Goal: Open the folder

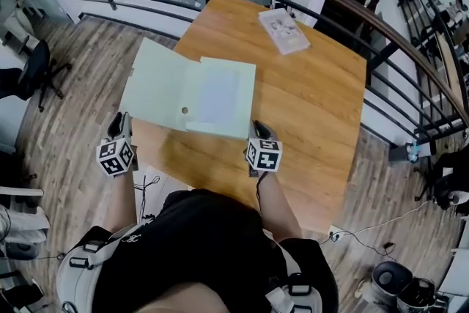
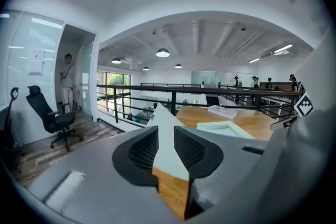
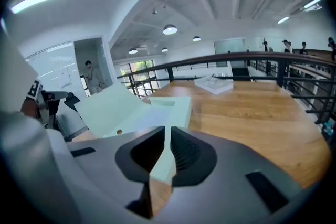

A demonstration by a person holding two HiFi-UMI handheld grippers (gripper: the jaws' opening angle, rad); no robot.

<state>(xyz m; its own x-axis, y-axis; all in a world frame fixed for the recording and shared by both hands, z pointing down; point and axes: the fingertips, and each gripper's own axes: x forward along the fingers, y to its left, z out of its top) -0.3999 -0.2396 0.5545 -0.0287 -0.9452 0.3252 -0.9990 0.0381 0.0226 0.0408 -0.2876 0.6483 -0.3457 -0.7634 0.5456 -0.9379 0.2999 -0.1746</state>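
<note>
Folder open on desk; task looks done.
Left tool half-open, right tool narrow, both empty.

No word, number or brand can be read anywhere.

- Left marker cube on the left tool and right marker cube on the right tool: black-and-white square code patterns only, no letters.
- Booklet at the far side of the desk: faint print on its cover, too small to read.
- Sheet on the glass wall, seen in the left gripper view: pale marks, blurred, unreadable.
- Folder: pale green faces, plain as far as can be seen.
</note>
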